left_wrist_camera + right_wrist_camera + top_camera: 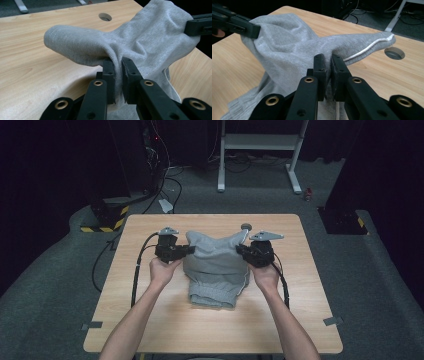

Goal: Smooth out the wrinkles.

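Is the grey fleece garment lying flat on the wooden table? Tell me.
No: both the left gripper and right gripper pinch the grey fleece garment, lifting its far part.

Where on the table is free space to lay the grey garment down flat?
Bare wood lies on the table near the front edge, below the grey garment, and in strips along the left and right edges. The middle is crowded: the left gripper and right gripper pinch the garment there. A cable hole sits at the far edge.

You're in a dark lab: grey carpet, hazard-striped stand base point(104, 222) at ten o'clock, cables point(167, 182), white frame point(260, 150) at twelve.
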Demonstrator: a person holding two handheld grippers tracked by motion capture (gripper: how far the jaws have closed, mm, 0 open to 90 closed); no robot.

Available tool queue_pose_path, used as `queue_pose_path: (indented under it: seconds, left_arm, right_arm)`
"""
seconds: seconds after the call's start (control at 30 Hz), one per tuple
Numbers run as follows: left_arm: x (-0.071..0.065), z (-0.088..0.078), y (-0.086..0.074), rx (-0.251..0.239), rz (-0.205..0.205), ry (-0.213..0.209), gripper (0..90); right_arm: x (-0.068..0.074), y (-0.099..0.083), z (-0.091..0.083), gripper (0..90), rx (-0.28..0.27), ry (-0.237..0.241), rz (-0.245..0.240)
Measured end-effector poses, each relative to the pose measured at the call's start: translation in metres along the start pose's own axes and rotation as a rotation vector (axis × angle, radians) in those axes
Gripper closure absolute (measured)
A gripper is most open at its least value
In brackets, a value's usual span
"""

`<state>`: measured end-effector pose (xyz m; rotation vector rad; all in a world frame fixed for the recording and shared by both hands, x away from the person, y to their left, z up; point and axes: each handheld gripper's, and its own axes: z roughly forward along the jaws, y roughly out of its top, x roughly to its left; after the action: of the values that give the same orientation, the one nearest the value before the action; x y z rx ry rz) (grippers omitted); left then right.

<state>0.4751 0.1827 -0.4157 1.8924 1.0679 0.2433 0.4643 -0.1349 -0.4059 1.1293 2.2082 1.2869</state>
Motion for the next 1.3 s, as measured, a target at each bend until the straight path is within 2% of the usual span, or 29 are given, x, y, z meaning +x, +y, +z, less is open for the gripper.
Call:
queue_pose_path:
  seconds: [0.07, 0.37, 0.5, 0.57, 0.73, 0.83, 0.97, 1.1, 1.3]
  left_arm:
    - [-0.001, -0.001, -0.004, -0.001, -0.004, -0.005, 82.0]
    - [-0.006, -0.005, -0.021, 0.007, 0.022, -0.013, 82.0]
    - [-0.008, -0.007, -0.029, 0.008, 0.012, -0.029, 82.0]
    - [-0.009, -0.008, -0.034, 0.008, 0.026, -0.036, 82.0]
    - [-0.015, -0.011, -0.05, 0.004, 0.026, -0.054, 82.0]
    - [-0.016, -0.01, -0.058, 0.019, 0.011, -0.059, 81.9]
    - [-0.017, -0.011, -0.067, 0.026, 0.022, -0.056, 81.9]
    - [-0.018, -0.011, -0.074, 0.038, 0.014, -0.059, 81.8]
    - [-0.023, -0.012, -0.086, 0.07, 0.046, -0.045, 81.6]
  right_arm:
    - [0.003, -0.004, -0.003, 83.6, -0.001, 0.007, -0.004]
    - [0.019, -0.026, -0.014, 83.5, -0.005, 0.035, -0.013]
    - [0.025, -0.038, -0.019, 83.5, -0.007, 0.051, 0.006]
    - [0.028, -0.044, -0.021, 83.4, -0.003, 0.054, -0.003]
    - [0.034, -0.069, -0.026, 83.4, -0.005, 0.069, 0.028]
    - [0.036, -0.082, -0.026, 83.3, 0.005, 0.076, 0.048]
    - [0.039, -0.092, -0.027, 83.2, 0.012, 0.074, 0.048]
    - [0.042, -0.101, -0.024, 83.2, 0.039, 0.074, 0.042]
    - [0.045, -0.111, -0.027, 82.8, 0.057, 0.08, 0.035]
